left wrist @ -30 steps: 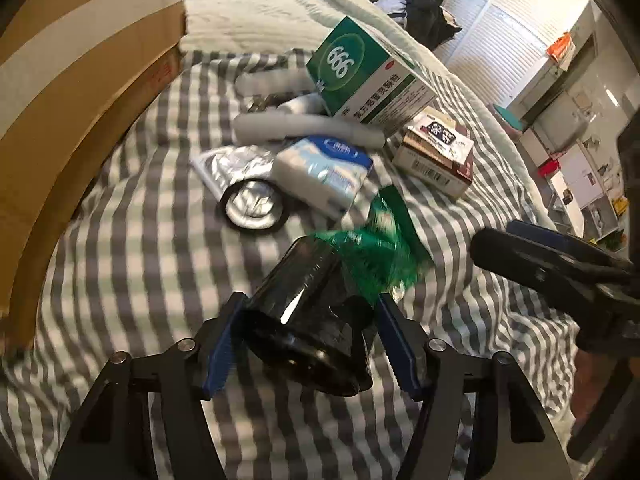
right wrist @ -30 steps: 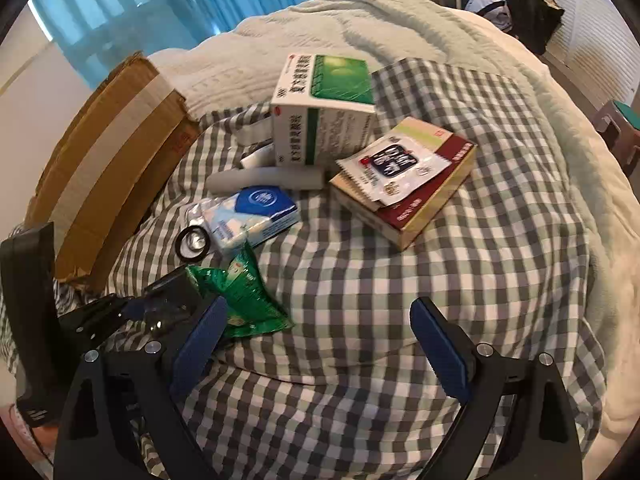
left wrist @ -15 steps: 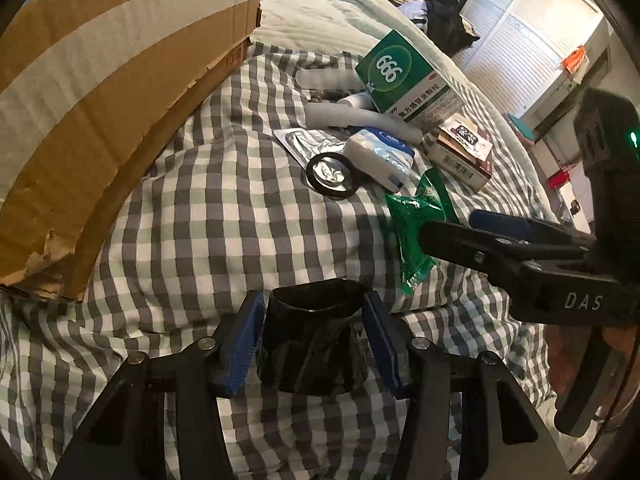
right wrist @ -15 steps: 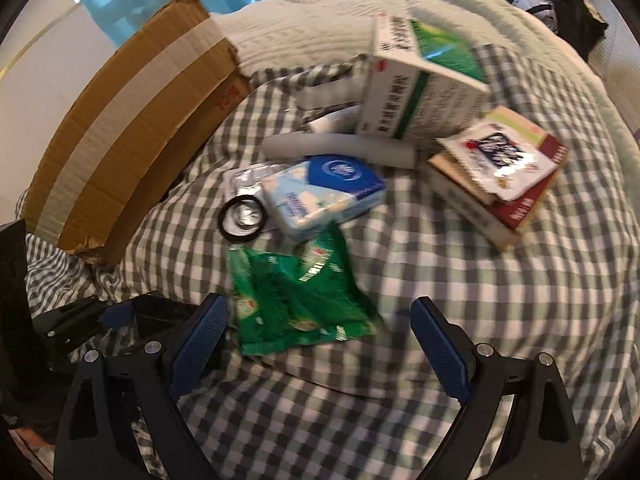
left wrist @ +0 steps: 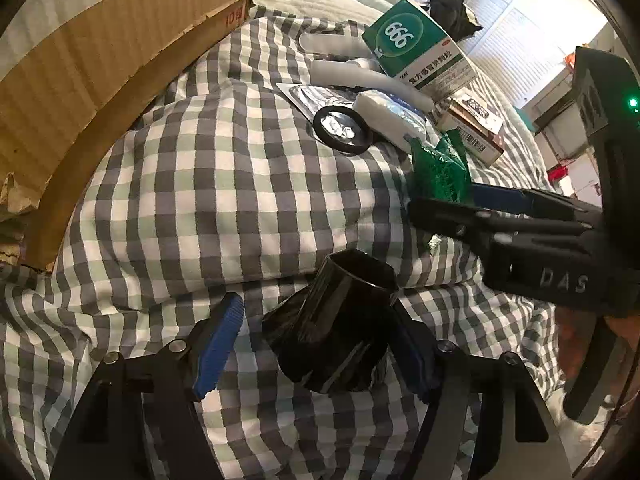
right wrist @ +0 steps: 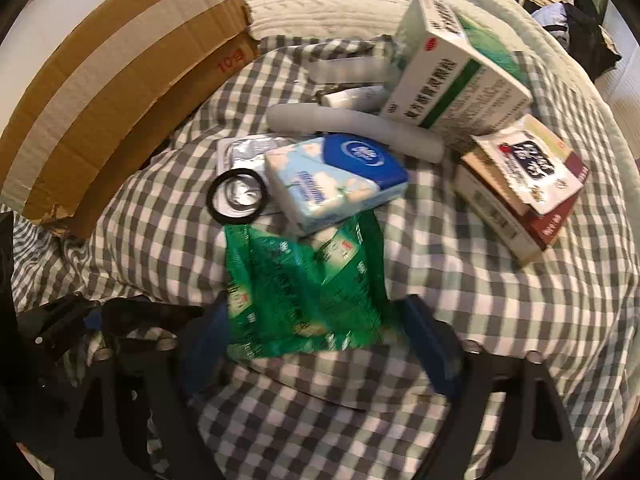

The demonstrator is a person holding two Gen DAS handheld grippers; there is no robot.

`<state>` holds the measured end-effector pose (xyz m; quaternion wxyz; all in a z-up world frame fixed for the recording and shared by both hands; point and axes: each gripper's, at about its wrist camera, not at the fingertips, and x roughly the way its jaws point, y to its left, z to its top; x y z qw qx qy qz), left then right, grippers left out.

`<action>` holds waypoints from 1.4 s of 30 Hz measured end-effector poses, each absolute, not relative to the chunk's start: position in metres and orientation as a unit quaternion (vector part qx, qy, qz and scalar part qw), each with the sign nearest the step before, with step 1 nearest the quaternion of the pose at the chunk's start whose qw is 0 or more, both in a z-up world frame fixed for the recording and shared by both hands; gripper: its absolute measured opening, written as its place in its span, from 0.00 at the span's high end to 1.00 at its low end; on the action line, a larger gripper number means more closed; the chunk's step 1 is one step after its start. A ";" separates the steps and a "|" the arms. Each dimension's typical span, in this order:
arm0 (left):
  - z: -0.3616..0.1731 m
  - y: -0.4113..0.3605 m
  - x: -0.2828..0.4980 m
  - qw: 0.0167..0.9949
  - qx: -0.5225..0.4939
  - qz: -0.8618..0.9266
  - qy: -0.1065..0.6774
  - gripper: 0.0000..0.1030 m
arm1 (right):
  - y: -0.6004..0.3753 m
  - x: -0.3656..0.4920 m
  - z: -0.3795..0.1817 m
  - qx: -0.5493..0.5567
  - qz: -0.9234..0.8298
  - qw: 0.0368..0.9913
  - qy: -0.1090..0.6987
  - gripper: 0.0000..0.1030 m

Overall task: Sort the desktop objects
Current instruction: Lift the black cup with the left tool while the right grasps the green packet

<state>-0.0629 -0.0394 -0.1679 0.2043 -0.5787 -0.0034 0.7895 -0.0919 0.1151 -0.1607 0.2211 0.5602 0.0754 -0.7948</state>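
On the grey-and-white checked bedcover (left wrist: 224,184), the left gripper (left wrist: 320,344) has just been opening its jaws: the black cone-shaped plastic piece (left wrist: 334,326) lies tilted between them, with a clear gap on the left pad's side, though the right pad may be touching it. Further right, the right gripper (right wrist: 316,344) has just been closing around the near edge of the green foil packet (right wrist: 304,280); motion blur hides whether its pads press the foil. Beyond the packet lie a blue-and-white tissue pack (right wrist: 336,180), a black ring (right wrist: 237,197) on a foil blister sheet, a white tube, a green-and-white medicine box (right wrist: 456,88) and a flat box with a sachet on top. A cardboard box (right wrist: 120,92) stands at the left.
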 end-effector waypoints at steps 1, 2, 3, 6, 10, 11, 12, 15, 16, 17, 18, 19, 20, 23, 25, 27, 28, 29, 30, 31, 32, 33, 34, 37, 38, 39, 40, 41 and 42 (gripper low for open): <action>-0.167 -0.038 -0.063 0.205 -0.576 0.791 0.001 0.29 | 0.117 -0.092 -0.160 0.559 -0.795 0.221 0.075 0.37; -0.167 -0.036 -0.062 0.206 -0.574 0.793 0.008 0.31 | 0.120 -0.092 -0.159 0.559 -0.795 0.223 0.071 0.39; -0.167 -0.034 -0.061 0.210 -0.571 0.794 0.014 0.38 | 0.125 -0.092 -0.158 0.560 -0.795 0.224 0.064 0.40; -0.166 -0.030 -0.059 0.217 -0.565 0.795 0.028 0.43 | 0.134 -0.092 -0.155 0.558 -0.798 0.223 0.055 0.43; -0.164 -0.034 -0.059 0.218 -0.566 0.795 0.022 0.43 | 0.143 -0.088 -0.150 0.556 -0.800 0.223 0.043 0.49; -0.163 -0.034 -0.060 0.215 -0.567 0.795 0.018 0.43 | 0.144 -0.088 -0.148 0.556 -0.800 0.223 0.042 0.50; -0.161 -0.034 -0.061 0.213 -0.567 0.795 0.014 0.43 | 0.145 -0.087 -0.146 0.554 -0.801 0.222 0.041 0.50; -0.156 -0.034 -0.062 0.210 -0.564 0.798 0.008 0.43 | 0.151 -0.081 -0.139 0.552 -0.802 0.226 0.039 0.50; -0.152 -0.034 -0.063 0.211 -0.562 0.800 0.007 0.43 | 0.150 -0.080 -0.136 0.551 -0.802 0.227 0.036 0.50; -0.149 -0.033 -0.063 0.211 -0.558 0.803 0.007 0.43 | 0.149 -0.079 -0.134 0.550 -0.802 0.230 0.033 0.50; -0.145 -0.033 -0.064 0.212 -0.553 0.806 0.009 0.43 | 0.147 -0.078 -0.129 0.547 -0.803 0.235 0.031 0.50; -0.141 -0.031 -0.065 0.211 -0.549 0.809 0.010 0.43 | 0.146 -0.077 -0.123 0.543 -0.804 0.238 0.031 0.50; -0.136 -0.032 -0.065 0.210 -0.543 0.813 0.011 0.43 | 0.144 -0.076 -0.118 0.539 -0.806 0.242 0.031 0.50; -0.120 -0.037 -0.073 0.203 -0.528 0.825 0.004 0.43 | 0.137 -0.074 -0.101 0.524 -0.813 0.253 0.028 0.50; -0.108 -0.044 -0.078 0.199 -0.519 0.831 -0.012 0.43 | 0.135 -0.072 -0.086 0.515 -0.816 0.259 0.021 0.50; -0.095 -0.051 -0.084 0.191 -0.509 0.839 -0.024 0.43 | 0.131 -0.074 -0.072 0.507 -0.820 0.264 0.017 0.50; -0.085 -0.054 -0.087 0.187 -0.500 0.845 -0.029 0.43 | 0.127 -0.076 -0.068 0.504 -0.822 0.264 0.016 0.50; -0.078 -0.055 -0.089 0.185 -0.494 0.849 -0.031 0.43 | 0.125 -0.077 -0.062 0.499 -0.825 0.265 0.014 0.50; -0.069 -0.057 -0.092 0.184 -0.485 0.854 -0.035 0.43 | 0.124 -0.078 -0.053 0.493 -0.828 0.268 0.012 0.50; -0.059 -0.059 -0.095 0.183 -0.474 0.860 -0.040 0.43 | 0.122 -0.079 -0.045 0.487 -0.831 0.270 0.009 0.50; -0.049 -0.061 -0.097 0.181 -0.464 0.866 -0.043 0.43 | 0.118 -0.080 -0.038 0.481 -0.833 0.272 0.007 0.50; -0.040 -0.062 -0.100 0.178 -0.455 0.872 -0.046 0.43 | 0.114 -0.083 -0.027 0.474 -0.836 0.275 0.006 0.50; -0.029 -0.065 -0.103 0.175 -0.445 0.877 -0.052 0.43 | 0.111 -0.084 -0.021 0.469 -0.839 0.276 0.006 0.50; -0.004 -0.078 -0.112 0.165 -0.425 0.887 -0.074 0.43 | 0.090 -0.089 0.008 0.444 -0.848 0.289 0.013 0.50; 0.003 -0.084 -0.115 0.159 -0.420 0.890 -0.080 0.43 | 0.082 -0.090 0.013 0.438 -0.850 0.293 0.018 0.50; 0.011 -0.093 -0.118 0.151 -0.411 0.895 -0.084 0.43 | 0.071 -0.090 0.021 0.429 -0.851 0.301 0.027 0.50; 0.016 -0.100 -0.121 0.143 -0.405 0.899 -0.083 0.43 | 0.062 -0.090 0.028 0.422 -0.853 0.307 0.034 0.50; 0.021 -0.108 -0.122 0.132 -0.399 0.904 -0.080 0.43 | 0.053 -0.090 0.033 0.416 -0.853 0.313 0.041 0.50; 0.025 -0.119 -0.125 0.115 -0.392 0.910 -0.077 0.43 | 0.039 -0.091 0.039 0.410 -0.853 0.320 0.049 0.50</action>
